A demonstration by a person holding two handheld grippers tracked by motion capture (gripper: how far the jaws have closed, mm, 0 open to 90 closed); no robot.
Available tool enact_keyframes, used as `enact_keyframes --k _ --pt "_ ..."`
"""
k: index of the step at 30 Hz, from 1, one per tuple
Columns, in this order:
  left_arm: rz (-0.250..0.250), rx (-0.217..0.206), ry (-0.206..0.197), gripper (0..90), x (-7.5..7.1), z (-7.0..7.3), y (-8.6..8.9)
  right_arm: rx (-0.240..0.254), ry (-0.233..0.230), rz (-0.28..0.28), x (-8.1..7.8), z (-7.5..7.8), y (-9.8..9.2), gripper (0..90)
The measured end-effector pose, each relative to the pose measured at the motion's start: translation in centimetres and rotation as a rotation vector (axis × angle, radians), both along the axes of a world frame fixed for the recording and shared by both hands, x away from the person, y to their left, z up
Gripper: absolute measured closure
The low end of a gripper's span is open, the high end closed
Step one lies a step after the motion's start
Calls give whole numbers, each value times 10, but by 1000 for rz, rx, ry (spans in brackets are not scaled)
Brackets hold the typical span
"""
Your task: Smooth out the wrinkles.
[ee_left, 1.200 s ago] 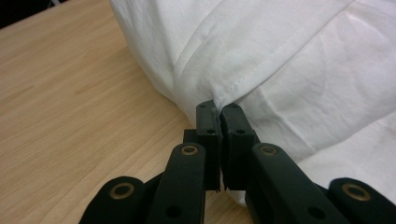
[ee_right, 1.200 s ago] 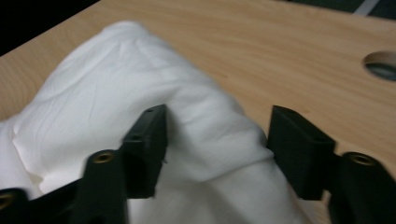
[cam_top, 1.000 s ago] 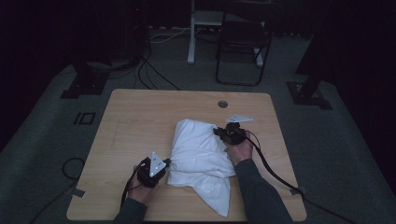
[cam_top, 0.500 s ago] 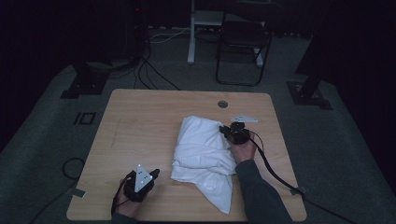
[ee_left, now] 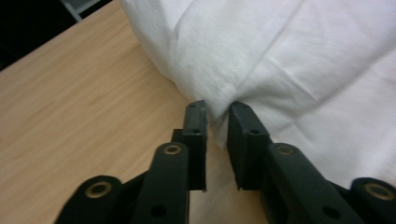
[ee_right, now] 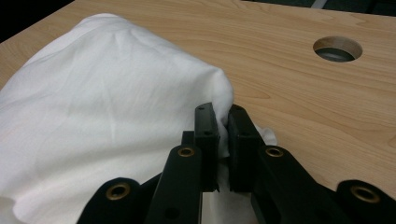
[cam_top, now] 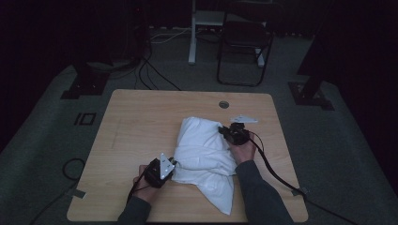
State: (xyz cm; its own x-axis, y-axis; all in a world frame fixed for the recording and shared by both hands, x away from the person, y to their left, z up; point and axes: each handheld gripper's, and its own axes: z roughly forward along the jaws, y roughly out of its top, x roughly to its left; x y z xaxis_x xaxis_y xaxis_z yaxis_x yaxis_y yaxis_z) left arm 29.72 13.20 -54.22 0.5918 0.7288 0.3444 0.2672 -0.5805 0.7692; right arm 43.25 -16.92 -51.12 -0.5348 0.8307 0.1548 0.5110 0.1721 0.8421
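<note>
On the light wooden table [cam_top: 141, 122], the left gripper [cam_top: 174, 165] stands at the near-left edge of the bulky white cloth pillow in its loose case [cam_top: 204, 150], its jaws having just been opening, a narrow gap between them with only a fold's tip there and no grip yet. Further right, the right gripper [ee_right: 223, 122] is clamped on the case's far corner. Judging by the slack case end trailing toward the near edge, the dressing looks partly done, with pulling and smoothing left.

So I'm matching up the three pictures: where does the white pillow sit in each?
High view: the white pillow lies right of centre on the wooden table, between the two tools.
Left gripper view: it covers the top right, its edge at the jaw tips.
Right gripper view: it spreads over the left half.
Shared landmark: the table's round hole, at top right in the right gripper view.
</note>
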Motion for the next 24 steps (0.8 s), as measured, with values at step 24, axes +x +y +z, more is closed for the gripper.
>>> enact_keyframes --k 24 --pt "-15 -47 -15 900 4 5 -1 7 8 42 16 -3 4 499"
